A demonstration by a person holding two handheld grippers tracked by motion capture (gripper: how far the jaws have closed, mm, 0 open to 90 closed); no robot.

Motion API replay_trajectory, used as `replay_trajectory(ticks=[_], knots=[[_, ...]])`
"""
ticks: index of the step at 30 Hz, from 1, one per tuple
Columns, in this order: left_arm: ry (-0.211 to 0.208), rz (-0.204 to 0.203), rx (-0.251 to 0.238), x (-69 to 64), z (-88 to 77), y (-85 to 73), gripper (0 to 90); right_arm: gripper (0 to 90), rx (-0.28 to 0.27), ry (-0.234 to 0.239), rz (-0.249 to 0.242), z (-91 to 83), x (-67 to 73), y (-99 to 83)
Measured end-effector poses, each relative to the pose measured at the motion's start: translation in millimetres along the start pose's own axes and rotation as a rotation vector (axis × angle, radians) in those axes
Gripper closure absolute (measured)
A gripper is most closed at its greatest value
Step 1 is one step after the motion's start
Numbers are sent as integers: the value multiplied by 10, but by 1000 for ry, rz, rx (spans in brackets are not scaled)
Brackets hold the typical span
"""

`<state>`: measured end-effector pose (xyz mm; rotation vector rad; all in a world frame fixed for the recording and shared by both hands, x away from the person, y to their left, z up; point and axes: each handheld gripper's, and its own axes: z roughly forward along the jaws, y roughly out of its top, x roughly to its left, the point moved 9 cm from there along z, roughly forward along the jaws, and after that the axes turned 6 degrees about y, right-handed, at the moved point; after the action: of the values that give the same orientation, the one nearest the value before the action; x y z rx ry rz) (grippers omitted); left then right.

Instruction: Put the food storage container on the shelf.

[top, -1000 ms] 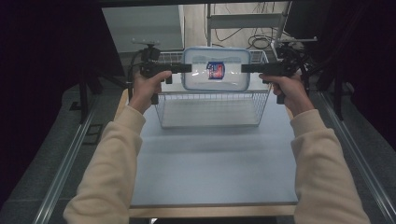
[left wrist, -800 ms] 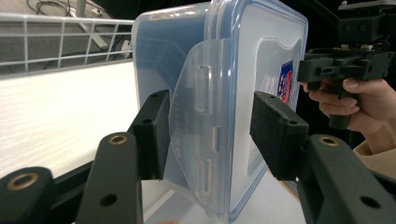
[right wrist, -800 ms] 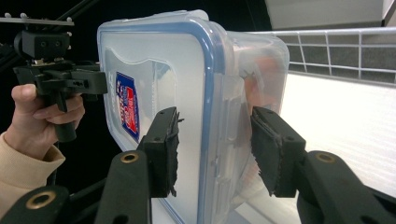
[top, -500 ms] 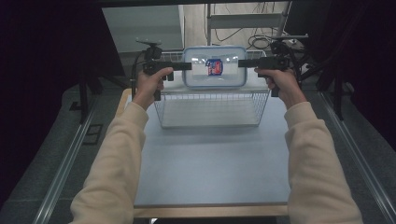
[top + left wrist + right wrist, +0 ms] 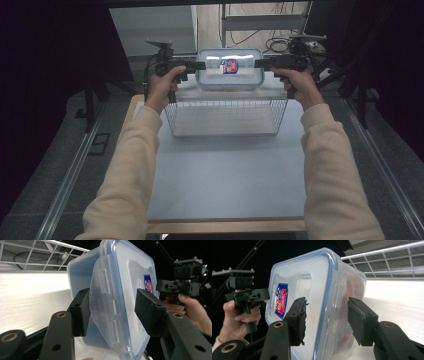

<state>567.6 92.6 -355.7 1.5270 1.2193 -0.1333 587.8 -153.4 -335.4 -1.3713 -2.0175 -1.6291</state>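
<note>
The clear rectangular plastic container with blue-rimmed lid (image 5: 230, 68) hangs level above the white wire basket's (image 5: 225, 117) 12 o'clock edge, long axis spanning left gripper (image 5: 196, 65) to right gripper (image 5: 262, 63). The left fingers clamp its 9 o'clock end; the right fingers, just now easing apart, bracket its 3 o'clock end

From the high view we are looking forward and down over the person's side of the table (image 5: 227, 185), far enough back to be taking in both sleeves and the wire basket (image 5: 226, 116) at the far end. In the left gripper view we are riding on the left gripper (image 5: 112, 311), looking along its jaws from very close at one short end of the lidded plastic container (image 5: 117, 290), with the basket behind it. In the right gripper view we are sitting on the right gripper (image 5: 327, 320), facing the container's opposite end just as closely. All three views are sharing the container; each gripper view is also catching the other hand beyond it.
</note>
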Motion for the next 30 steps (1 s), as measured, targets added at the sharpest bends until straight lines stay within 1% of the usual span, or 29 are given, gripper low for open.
replay_trajectory(ticks=[2, 4, 5, 6, 7, 8, 9, 10, 11, 12, 14, 15, 16, 17, 18, 19, 20, 21, 22, 23, 24, 25, 26, 27, 28, 29, 30], knots=[[-1, -19, 1, 15, 16, 13, 473, 497, -3, -9, 19, 8, -14, 12], [-3, -48, 4, 36, 31, 20, 470, 490, 0, -23, 43, 14, -25, 12], [-5, -70, 4, 53, 48, 21, 469, 486, 1, -30, 50, 17, -30, 10], [-6, -81, 10, 60, 58, 17, 464, 483, 0, -43, 57, 22, -43, 10], [12, -80, 10, 78, 73, 16, 451, 483, 0, -56, 58, 23, -54, 7], [47, -71, 12, 104, 90, 11, 432, 510, -1, -77, 57, 26, -66, 4], [43, -74, 13, 110, 104, 9, 430, 493, 4, -92, 61, 32, -73, -7], [41, -82, 14, 113, 107, 8, 429, 498, 0, -106, 64, 37, -83, -12], [45, -89, 2, 117, 111, 14, 431, 495, -5, -108, 60, 35, -85, -13], [56, -83, -3, 121, 111, 15, 425, 481, -10, -109, 68, 32, -83, -22], [68, -72, -18, 132, 106, 17, 390, 464, -21, -122, 54, 5, -83, -25], [73, -63, -32, 132, 89, 21, 381, 452, -39, -124, 32, -30, -70, -22], [72, -41, -37, 122, 64, 19, 379, 445, -48, -132, 17, -64, -64, -25], [88, -11, -43, 117, 34, 16, 374, 439, -56, -140, -1, -103, -57, -33], [106, 7, -50, 109, 10, 15, 373, 426, -61, -139, -17, -140, -44, -44], [123, 45, -51, 81, -36, 3, 372, 418, -59, -140, -31, -168, -35, -59], [118, 55, -58, 44, -61, 0, 364, 412, -59, -147, -67, -217, -23, -84], [120, 73, -65, -2, -110, -12, 356, 405, -63, -151, -85, -245, -11, -95], [125, 86, -69, -26, -142, -22, 350, 392, -63, -157, -114, -290, 7, -123], [133, 109, -76, -57, -198, -42, 345, 382, -61, -157, -128, -312, 19, -142], [137, 119, -80, -75, -233, -57, 338, 366, -58, -162, -153, -345, 35, -177], [139, 131, -90, -104, -285, -85, 330, 352, -54, -168, -168, -363, 45, -200], [143, 142, -92, -117, -315, -108, 320, 343, -46, -184, -197, -393, 53, -245], [153, 168, -92, -124, -363, -154, 316, 340, -39, -196, -212, -411, 55, -275], [156, 186, -91, -125, -399, -194, 320, 331, -31, -203, -237, -433, 64, -328], [157, 200, -87, -121, -432, -241, 320, 324, -26, -203, -252, -447, 76, -373], [161, 206, -86, -121, -460, -287, 320, 317, -20, -200, -263, -460, 90, -422]])
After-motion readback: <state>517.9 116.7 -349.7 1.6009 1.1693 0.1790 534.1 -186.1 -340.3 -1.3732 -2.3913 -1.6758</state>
